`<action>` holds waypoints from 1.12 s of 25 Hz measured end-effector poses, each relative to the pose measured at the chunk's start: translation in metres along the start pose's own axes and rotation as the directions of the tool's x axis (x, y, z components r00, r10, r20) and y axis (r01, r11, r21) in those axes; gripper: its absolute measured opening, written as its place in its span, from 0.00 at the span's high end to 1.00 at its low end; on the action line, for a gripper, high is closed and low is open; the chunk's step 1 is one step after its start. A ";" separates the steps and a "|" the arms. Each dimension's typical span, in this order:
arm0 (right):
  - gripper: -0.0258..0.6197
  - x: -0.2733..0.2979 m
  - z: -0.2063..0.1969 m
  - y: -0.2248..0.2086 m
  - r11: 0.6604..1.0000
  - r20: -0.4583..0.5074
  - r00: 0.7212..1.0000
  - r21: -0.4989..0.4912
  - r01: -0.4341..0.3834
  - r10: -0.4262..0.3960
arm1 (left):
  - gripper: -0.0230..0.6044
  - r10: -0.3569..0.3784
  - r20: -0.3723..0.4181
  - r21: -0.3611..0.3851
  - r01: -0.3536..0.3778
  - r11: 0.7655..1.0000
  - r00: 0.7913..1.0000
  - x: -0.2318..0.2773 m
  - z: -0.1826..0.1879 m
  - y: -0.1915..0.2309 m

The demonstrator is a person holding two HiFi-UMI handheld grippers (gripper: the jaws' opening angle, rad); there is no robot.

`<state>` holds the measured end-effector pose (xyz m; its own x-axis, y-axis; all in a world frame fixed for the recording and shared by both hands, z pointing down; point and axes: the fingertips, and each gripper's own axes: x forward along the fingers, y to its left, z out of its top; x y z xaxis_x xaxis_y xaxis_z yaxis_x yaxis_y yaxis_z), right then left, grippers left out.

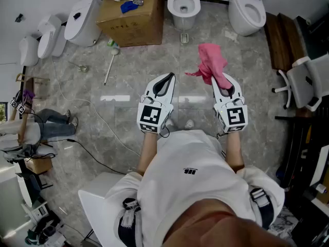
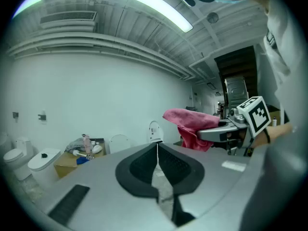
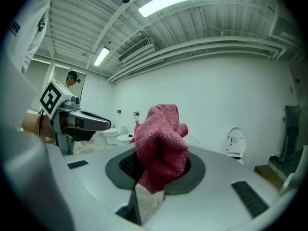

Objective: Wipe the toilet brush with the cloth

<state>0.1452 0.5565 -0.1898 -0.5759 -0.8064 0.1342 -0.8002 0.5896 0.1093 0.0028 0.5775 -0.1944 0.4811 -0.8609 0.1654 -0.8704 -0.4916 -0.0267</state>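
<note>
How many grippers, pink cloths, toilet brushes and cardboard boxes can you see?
Grippers: 2, the left gripper and the right gripper
Pink cloth: 1, held in the right gripper
Toilet brush: 1, lying on the floor
Cardboard box: 1
Total: 5

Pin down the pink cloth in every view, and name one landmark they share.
Head view: cloth upper centre-right, clamped by the right gripper.
Left gripper view: cloth right of centre.
Right gripper view: cloth dead centre, between that gripper's jaws.
Shared landmark: the left gripper, shut and empty.
</note>
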 end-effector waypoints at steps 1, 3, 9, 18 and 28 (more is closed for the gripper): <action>0.84 -0.004 -0.002 -0.002 1.000 0.004 1.000 0.002 -0.003 0.003 | 0.94 0.005 -0.003 -0.003 -0.005 1.000 1.000 0.000 -0.002 -0.004; 0.84 -0.012 -0.005 -0.004 1.000 0.011 1.000 0.004 -0.010 0.010 | 0.94 0.014 -0.007 -0.007 -0.014 1.000 1.000 0.001 -0.005 -0.012; 0.84 -0.021 -0.013 -0.009 0.999 0.008 1.000 0.023 -0.028 0.028 | 0.94 0.014 -0.014 -0.015 -0.014 1.000 1.000 0.005 -0.007 -0.028; 0.84 0.009 -0.019 -0.023 0.999 -0.009 1.000 0.042 -0.021 0.021 | 0.94 0.005 -0.011 -0.008 -0.005 1.000 1.000 0.036 -0.006 -0.008; 0.84 0.095 -0.022 -0.054 0.999 -0.058 0.998 0.045 0.014 -0.011 | 0.94 -0.024 -0.011 -0.025 0.024 0.999 1.000 0.097 -0.004 0.062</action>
<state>0.1376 0.4486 -0.1617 -0.5563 -0.8090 0.1898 -0.8147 0.5760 0.0669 -0.0048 0.4641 -0.1758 0.5010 -0.8472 0.1769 -0.8610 -0.5086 0.0022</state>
